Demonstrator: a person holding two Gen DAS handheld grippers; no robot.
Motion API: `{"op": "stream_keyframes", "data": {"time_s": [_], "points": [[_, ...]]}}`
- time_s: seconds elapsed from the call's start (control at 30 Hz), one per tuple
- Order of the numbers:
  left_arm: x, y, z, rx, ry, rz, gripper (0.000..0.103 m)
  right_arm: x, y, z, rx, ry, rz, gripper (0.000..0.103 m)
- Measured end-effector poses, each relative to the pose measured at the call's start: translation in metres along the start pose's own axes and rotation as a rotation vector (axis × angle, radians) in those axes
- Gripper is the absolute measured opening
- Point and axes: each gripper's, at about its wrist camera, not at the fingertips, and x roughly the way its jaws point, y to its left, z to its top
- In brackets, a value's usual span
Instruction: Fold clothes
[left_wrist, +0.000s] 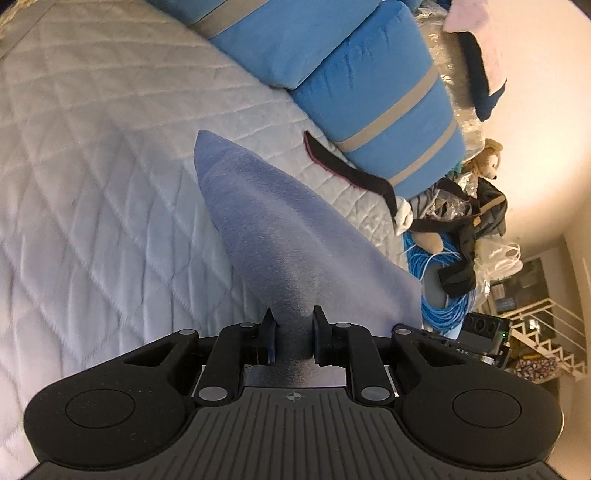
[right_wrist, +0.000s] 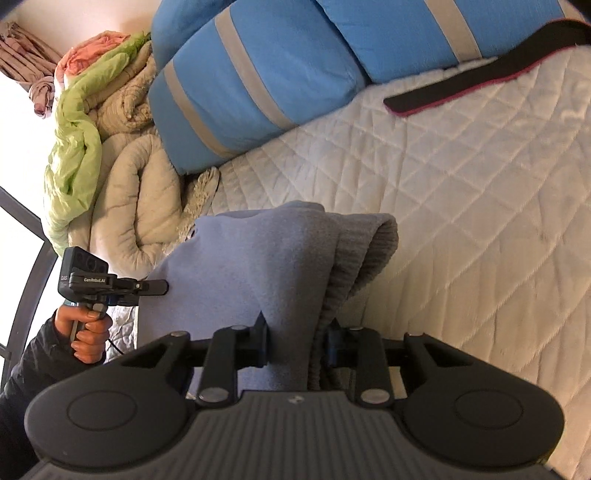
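Left jaws: my left gripper (left_wrist: 293, 338) is clamped on a bunched fold of the blue garment (left_wrist: 273, 236); the cloth fills the gap between the pads.
Right jaws: my right gripper (right_wrist: 297, 341) is clamped on the same garment (right_wrist: 258, 266), here at its grey ribbed hem (right_wrist: 365, 251), which loops over beside the right pad.
Garment: one piece, pale blue fleece, pinched at two places and rising off the bed (left_wrist: 92, 166) as a peaked tent; its far end is still on the quilt.
Only the right view shows: my left hand (right_wrist: 86, 332) in a dark sleeve, gripping the handle of the left gripper (right_wrist: 153, 286), which bites the garment's left edge; a pile of bedding (right_wrist: 122, 177) at the bed's far left, cream, green and peach layers; the ribbed hem.
Only the left view shows: a teddy bear (left_wrist: 484, 162), a coil of blue cable (left_wrist: 439, 295), dark bags, and a white staircase (left_wrist: 543, 332), all beyond the bed's right side.
Both views show: the white quilted bed, one black strap (left_wrist: 351, 170) with a pink edge lying on it, and blue pillows (left_wrist: 376, 99) with grey stripes at the far edge.
Counts: two grippers, one garment, one strap, two striped pillows clear in each view, one bear.
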Motion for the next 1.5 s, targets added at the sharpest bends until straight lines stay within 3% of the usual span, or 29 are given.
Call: {"op": "stream_keyframes", "data": {"time_s": [0.77,0.9,1.07,1.13,1.2,1.27,1.33,1.37,1.4,1.47,1.5], "points": [[0.051,0.018,0.141,0.031,-0.016,-0.036,0.016,0.055,-0.056,0.146,0.005,-0.008,-0.002,0.021],[0.067,0.032,0.153,0.016,-0.001,-0.029,0.016,0.069,-0.07,0.16,0.011,0.001,0.0,0.021],[0.101,0.078,0.15,-0.07,0.046,-0.006,0.017,0.102,-0.107,0.158,0.051,0.055,-0.003,0.022],[0.107,0.091,0.145,-0.086,0.032,-0.026,0.018,0.113,-0.121,0.152,0.074,0.062,-0.015,0.031],[0.111,0.099,0.142,-0.091,0.018,-0.046,0.02,0.114,-0.127,0.147,0.074,0.037,-0.004,0.048],[0.108,0.092,0.141,-0.037,0.009,-0.03,0.024,0.112,-0.124,0.145,0.049,0.021,-0.008,0.06],[0.104,0.082,0.142,0.011,-0.002,0.0,0.032,0.104,-0.114,0.144,0.008,-0.021,-0.052,0.094],[0.1,0.075,0.141,0.029,-0.018,0.028,0.043,0.097,-0.106,0.143,-0.022,-0.07,-0.094,0.103],[0.096,0.067,0.139,0.055,-0.049,0.06,0.061,0.088,-0.098,0.142,-0.052,-0.128,-0.129,0.103],[0.085,0.047,0.134,0.127,-0.133,0.145,0.084,0.075,-0.079,0.137,-0.119,-0.217,-0.185,0.103],[0.081,0.036,0.13,0.164,-0.173,0.194,0.086,0.07,-0.069,0.134,-0.156,-0.255,-0.214,0.103]]}}
